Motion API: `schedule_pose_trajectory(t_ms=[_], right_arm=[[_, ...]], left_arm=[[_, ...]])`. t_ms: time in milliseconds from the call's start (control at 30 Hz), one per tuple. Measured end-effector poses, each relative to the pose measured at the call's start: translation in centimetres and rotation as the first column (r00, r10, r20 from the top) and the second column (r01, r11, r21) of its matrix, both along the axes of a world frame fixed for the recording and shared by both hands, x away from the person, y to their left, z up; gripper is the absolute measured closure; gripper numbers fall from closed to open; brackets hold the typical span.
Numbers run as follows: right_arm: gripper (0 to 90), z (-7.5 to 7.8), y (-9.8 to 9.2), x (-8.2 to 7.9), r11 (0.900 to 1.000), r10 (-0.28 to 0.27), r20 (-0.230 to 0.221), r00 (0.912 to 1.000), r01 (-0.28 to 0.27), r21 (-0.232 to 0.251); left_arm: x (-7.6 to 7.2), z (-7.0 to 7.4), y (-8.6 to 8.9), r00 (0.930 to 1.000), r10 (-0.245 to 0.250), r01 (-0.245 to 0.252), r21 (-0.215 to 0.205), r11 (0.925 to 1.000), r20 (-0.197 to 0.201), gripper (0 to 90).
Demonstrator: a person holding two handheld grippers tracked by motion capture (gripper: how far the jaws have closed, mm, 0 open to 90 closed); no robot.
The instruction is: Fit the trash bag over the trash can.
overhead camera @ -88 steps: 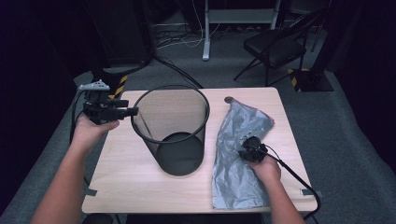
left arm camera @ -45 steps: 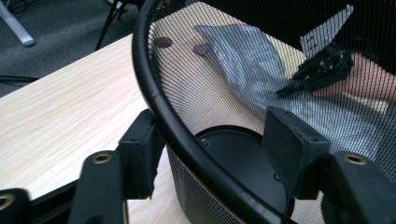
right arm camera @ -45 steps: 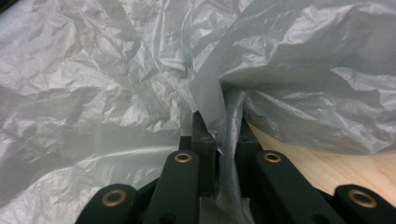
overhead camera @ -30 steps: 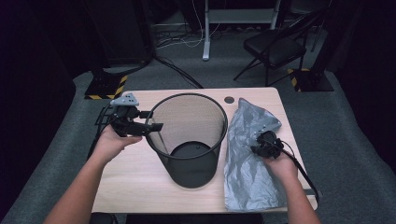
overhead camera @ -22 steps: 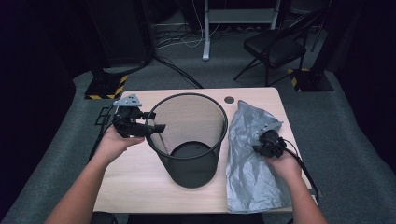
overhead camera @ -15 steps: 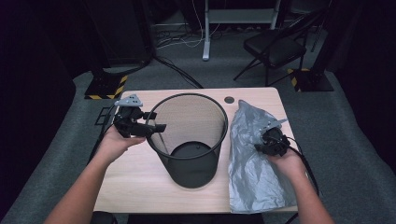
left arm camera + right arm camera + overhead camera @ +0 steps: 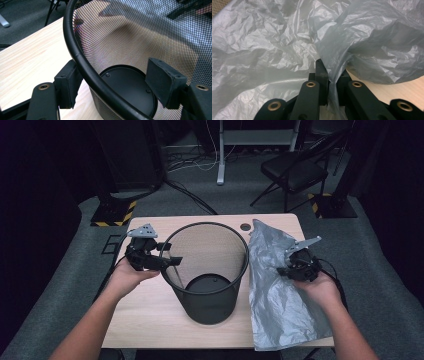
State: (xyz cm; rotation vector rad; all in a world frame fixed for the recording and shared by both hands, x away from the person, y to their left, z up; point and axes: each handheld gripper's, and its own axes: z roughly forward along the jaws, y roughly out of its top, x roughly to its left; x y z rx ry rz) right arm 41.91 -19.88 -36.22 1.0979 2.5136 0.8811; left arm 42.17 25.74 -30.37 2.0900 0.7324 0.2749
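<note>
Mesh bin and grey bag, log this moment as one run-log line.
left gripper: open, fingers straddling mesh bin rim, just widened | right gripper: shut on grey bag, lifting a fold | table: bag partly down

A light wooden table (image 7: pixel 150 320) stands on grey carpet (image 7: pixel 65 285) in a dim room whose edges fall into darkness. Beyond the tabletop's far right corner stands a black folding chair (image 7: pixel 295 170), and beyond its far edge rises a white desk leg (image 7: pixel 220 155) with loose cables (image 7: pixel 185 162) beside it. Yellow-and-black striped bases (image 7: pixel 112 212) rest on the carpet off both far corners.
</note>
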Motion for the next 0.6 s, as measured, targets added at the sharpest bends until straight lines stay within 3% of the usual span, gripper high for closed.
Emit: schedule_pose_trajectory(t_ms=[33,167,300,500,600], right_arm=[[84.2,0.9,-0.3,-0.2,1.000,0.004,0.012,0.9999,-0.004,0.008],[84.2,2.3,-0.7,-0.6,1.000,0.006,0.026,0.9996,-0.006,0.018],[84.1,4.1,-1.1,-1.0,1.000,0.007,0.039,0.9992,-0.008,0.025],[84.1,7.2,-1.0,-1.7,0.999,0.042,0.054,0.9977,-0.042,0.011],[84.1,8.0,-0.9,-1.9,0.999,0.051,0.054,0.9972,-0.052,0.009]], left_arm=[[0.0,0.1,0.1,1.0000,-0.003,0.003,-0.002,1.0000,-0.004,30.8],[-0.2,0.7,0.8,1.0000,-0.004,0.004,-0.029,0.9996,0.006,31.1],[-0.4,1.6,1.1,0.9997,0.003,-0.003,0.007,1.0000,0.024,31.0],[-0.6,3.3,2.2,0.9997,-0.006,0.006,-0.014,0.9999,0.024,37.1],[-0.9,4.0,2.5,0.9996,-0.013,0.013,-0.016,0.9998,0.027,37.8]])
